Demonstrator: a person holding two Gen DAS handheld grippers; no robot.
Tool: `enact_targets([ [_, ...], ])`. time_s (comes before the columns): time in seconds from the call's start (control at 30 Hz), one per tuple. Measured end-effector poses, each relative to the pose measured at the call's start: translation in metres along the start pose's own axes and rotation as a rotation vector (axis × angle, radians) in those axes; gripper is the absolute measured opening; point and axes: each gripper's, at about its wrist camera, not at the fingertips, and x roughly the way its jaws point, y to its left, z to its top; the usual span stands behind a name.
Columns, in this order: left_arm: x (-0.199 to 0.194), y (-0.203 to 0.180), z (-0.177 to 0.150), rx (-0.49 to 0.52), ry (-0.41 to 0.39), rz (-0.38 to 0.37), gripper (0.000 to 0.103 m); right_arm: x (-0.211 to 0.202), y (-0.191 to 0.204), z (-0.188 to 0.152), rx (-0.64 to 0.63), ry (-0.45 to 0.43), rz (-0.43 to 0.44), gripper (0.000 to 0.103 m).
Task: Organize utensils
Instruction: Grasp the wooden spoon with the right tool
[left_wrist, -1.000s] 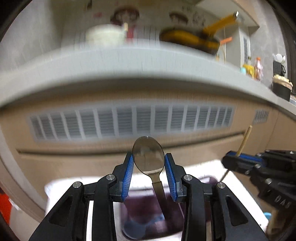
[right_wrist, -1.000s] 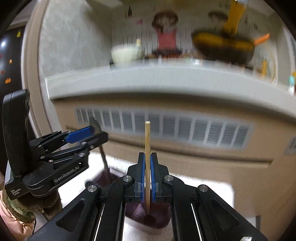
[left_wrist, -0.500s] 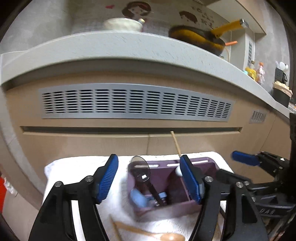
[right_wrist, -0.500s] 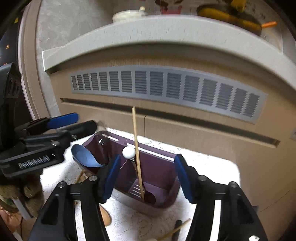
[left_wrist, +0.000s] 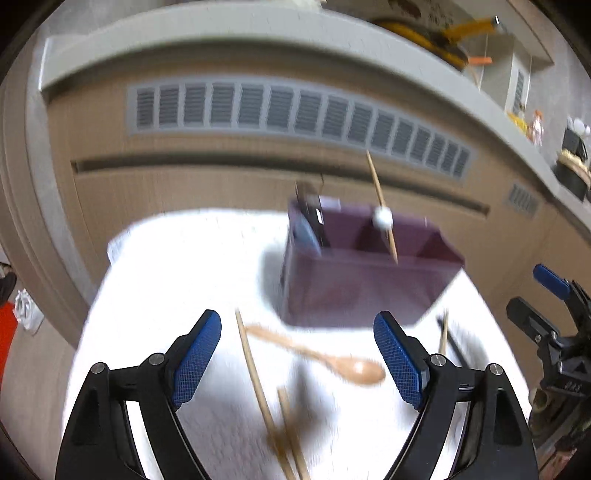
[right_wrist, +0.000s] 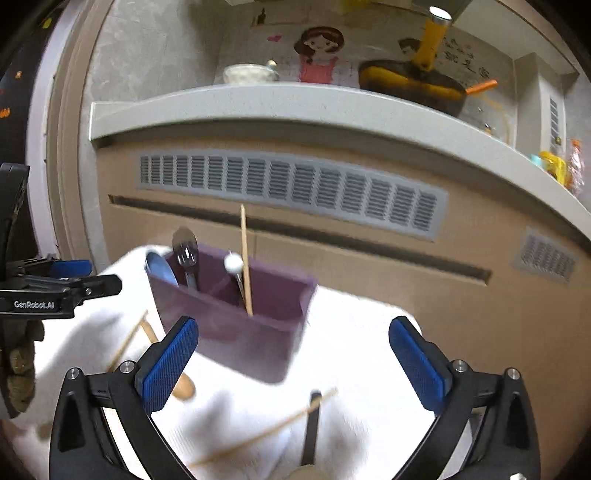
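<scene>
A purple utensil holder (left_wrist: 362, 284) (right_wrist: 236, 325) stands on a white towel (left_wrist: 184, 266) (right_wrist: 354, 332). In it stand a metal spoon (right_wrist: 185, 251), a blue spoon (right_wrist: 160, 267), a white-knobbed utensil (right_wrist: 233, 264) and a wooden chopstick (left_wrist: 380, 206) (right_wrist: 245, 258). A wooden spoon (left_wrist: 332, 360) and wooden chopsticks (left_wrist: 258, 387) lie on the towel below my left gripper (left_wrist: 297, 356), which is open and empty. A chopstick (right_wrist: 266, 432) and a dark utensil (right_wrist: 312, 424) lie under my right gripper (right_wrist: 291, 365), also open and empty.
A brown cabinet front with a grey vent grille (right_wrist: 288, 188) rises behind the towel. A grey counter edge (right_wrist: 295, 110) above carries a bowl (right_wrist: 249, 74) and a yellow-handled pan (right_wrist: 413, 85). The right gripper shows at the right of the left wrist view (left_wrist: 546, 314).
Both grippers released their items into the holder, the metal spoon and the chopstick, opened wide, then pulled back and up from the holder.
</scene>
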Motion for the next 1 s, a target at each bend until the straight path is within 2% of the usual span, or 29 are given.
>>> enact_targets([
  [0.23,0.002,-0.017,-0.043,0.000,0.102,-0.032,0.085,0.021,-0.019,-0.056,0.079,0.247,0.046,0.101],
  [0.27,-0.001,-0.020,-0.047,0.011,0.102,-0.034,0.085,0.022,-0.019,-0.062,0.090,0.268,0.055,0.093],
  [0.3,-0.003,-0.023,-0.050,0.027,0.100,-0.030,0.085,0.024,-0.019,-0.069,0.096,0.298,0.072,0.077],
  [0.37,-0.008,-0.027,-0.053,0.054,0.095,-0.012,0.085,0.027,-0.016,-0.076,0.109,0.346,0.111,0.058],
  [0.4,-0.009,-0.027,-0.054,0.059,0.095,-0.005,0.085,0.028,-0.015,-0.080,0.128,0.367,0.132,0.053],
  [0.5,-0.015,-0.023,-0.054,0.051,0.088,0.006,0.085,0.027,-0.007,-0.085,0.124,0.382,0.158,0.042],
  [0.63,-0.022,-0.004,-0.055,0.010,0.074,0.042,0.085,0.032,0.004,-0.081,0.090,0.382,0.154,0.040],
  [0.7,-0.019,0.007,-0.059,-0.018,0.108,0.044,0.082,0.033,0.010,-0.078,0.079,0.371,0.163,0.040],
  [0.77,-0.014,0.011,-0.062,-0.029,0.143,0.026,0.062,0.032,0.016,-0.075,0.069,0.355,0.161,0.040],
  [0.83,-0.006,0.015,-0.065,-0.040,0.180,0.027,0.048,0.033,0.019,-0.075,0.071,0.355,0.171,0.040],
  [1.0,0.020,0.030,-0.056,-0.081,0.232,0.065,0.031,0.032,0.032,-0.081,0.039,0.364,0.179,0.040],
])
